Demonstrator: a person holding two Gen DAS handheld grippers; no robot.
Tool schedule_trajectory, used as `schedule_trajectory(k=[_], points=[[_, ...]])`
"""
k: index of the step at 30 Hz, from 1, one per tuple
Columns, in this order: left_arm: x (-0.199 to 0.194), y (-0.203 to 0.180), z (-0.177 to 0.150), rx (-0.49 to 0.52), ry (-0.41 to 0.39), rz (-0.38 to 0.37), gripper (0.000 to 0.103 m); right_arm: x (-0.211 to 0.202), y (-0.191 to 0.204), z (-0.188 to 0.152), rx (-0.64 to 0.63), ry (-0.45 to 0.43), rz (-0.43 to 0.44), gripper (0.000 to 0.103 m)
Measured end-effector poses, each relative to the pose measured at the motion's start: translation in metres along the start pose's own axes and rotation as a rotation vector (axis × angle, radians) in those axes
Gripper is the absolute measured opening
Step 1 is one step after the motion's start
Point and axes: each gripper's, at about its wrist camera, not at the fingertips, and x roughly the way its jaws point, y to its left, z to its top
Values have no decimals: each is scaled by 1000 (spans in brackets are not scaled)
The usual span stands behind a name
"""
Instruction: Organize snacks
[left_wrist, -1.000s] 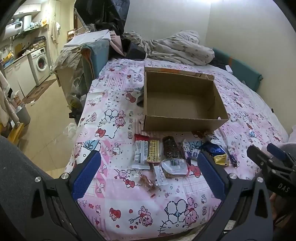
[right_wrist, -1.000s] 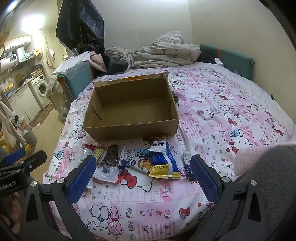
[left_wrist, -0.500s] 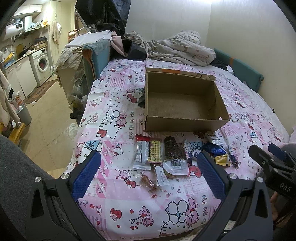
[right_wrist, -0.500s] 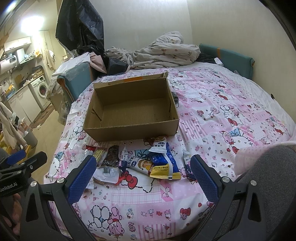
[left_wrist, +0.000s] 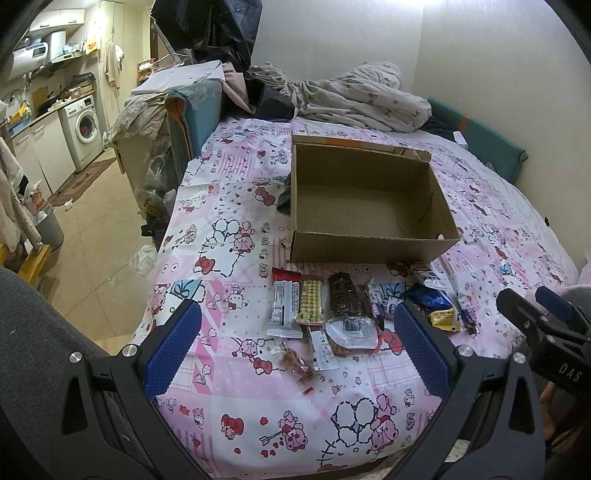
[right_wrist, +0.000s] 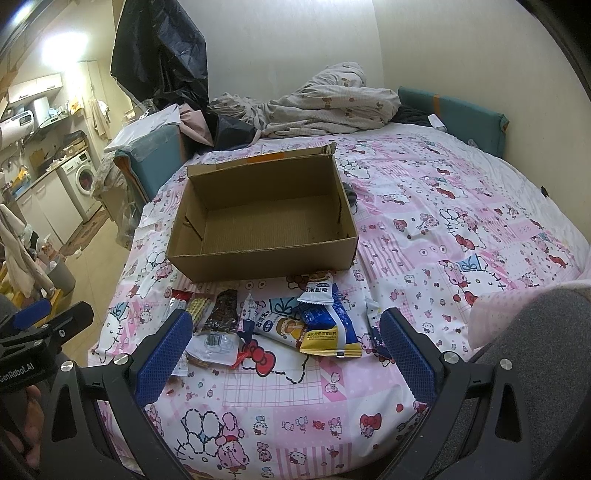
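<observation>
Presently, snack packets (left_wrist: 343, 310) lay crosswise before the empty cardboard box (left_wrist: 365, 206) on the bed; left gripper (left_wrist: 295, 343) and right gripper (right_wrist: 284, 350) hovered near, fingers spread, holding nothing.

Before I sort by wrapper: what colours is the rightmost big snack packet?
Blue with a yellow bottom; clearest in the right wrist view.

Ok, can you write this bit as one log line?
left gripper: open | right gripper: open | cardboard box: empty | snacks: on bed
</observation>
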Motion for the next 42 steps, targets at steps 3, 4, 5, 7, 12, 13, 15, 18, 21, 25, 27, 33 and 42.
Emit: schedule_trajectory(k=[3, 4, 5, 7, 12, 13, 15, 18, 21, 25, 27, 33, 42], points=[[-1, 1, 1, -2, 0, -5, 103, 0, -1, 0, 1, 1, -1, 103], [-1, 1, 1, -2, 0, -7, 103, 0, -1, 0, 1, 3, 0, 103], [-1, 1, 1, -2, 0, -7, 102, 0, 0, 0, 1, 5, 1, 103], [-1, 1, 1, -2, 0, -6, 103, 0, 0, 0, 1, 5, 1, 103], [-1, 1, 0, -2, 0, -4, 103, 1, 0, -1, 2, 5, 2, 103], [-1, 1, 0, -2, 1, -5, 103, 1, 0, -1, 1, 6, 2, 103], [-1, 1, 0, -3, 1, -6, 103, 1, 0, -1, 2, 5, 2, 103], [-1, 0, 0, -5, 1, -8, 102, 2, 0, -1, 0, 7, 3, 103], [-1, 0, 0, -3, 2, -8, 103, 0, 1, -3, -9, 6, 3, 103], [-1, 1, 0, -3, 0, -8, 102, 4, 0, -1, -5, 8, 2, 103], [-1, 1, 0, -4, 1, -7, 103, 3, 0, 0, -5, 8, 3, 103], [-1, 1, 0, -4, 1, -8, 103, 3, 0, -1, -8, 7, 3, 103], [-1, 1, -1, -2, 5, -13, 103, 2, -3, 1, 16, 9, 11, 103]])
